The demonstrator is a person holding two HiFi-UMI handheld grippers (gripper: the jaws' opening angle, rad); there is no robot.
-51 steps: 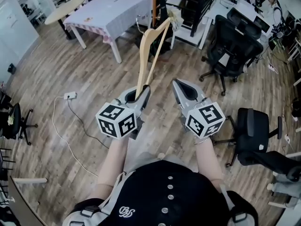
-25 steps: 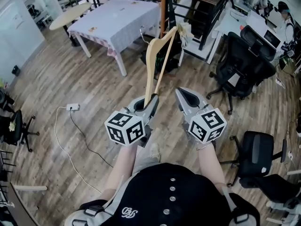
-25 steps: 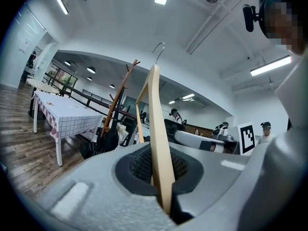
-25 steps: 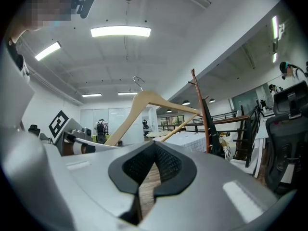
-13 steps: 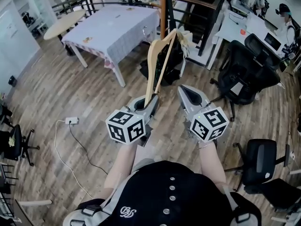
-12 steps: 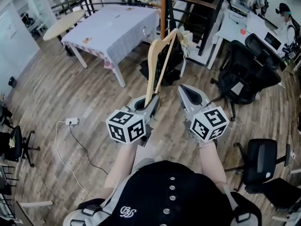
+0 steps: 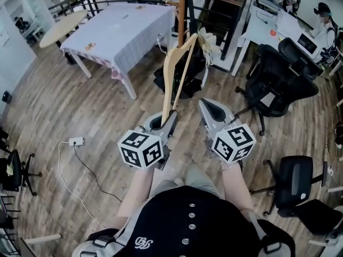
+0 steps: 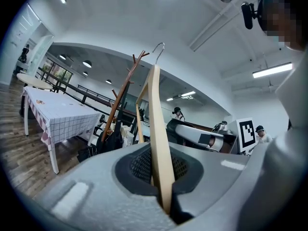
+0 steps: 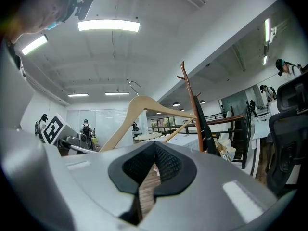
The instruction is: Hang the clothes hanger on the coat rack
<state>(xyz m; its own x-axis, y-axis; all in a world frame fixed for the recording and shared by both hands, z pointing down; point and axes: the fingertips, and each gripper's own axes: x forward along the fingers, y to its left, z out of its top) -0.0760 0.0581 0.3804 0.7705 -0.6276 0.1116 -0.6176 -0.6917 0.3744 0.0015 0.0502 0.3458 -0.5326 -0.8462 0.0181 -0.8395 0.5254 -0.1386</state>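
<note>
Left gripper (image 7: 170, 116) pinches the hanger's (image 7: 164, 76) end, holding its hook high toward the coat rack (image 7: 181, 9); right gripper (image 7: 206, 107) closed, empty.

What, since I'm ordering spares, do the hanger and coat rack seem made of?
The hanger looks like pale, smooth wood, perhaps lightly varnished; its hook seems thin silvery metal wire. The coat rack is reddish-brown, probably stained wood, with branch-like pegs.
</note>
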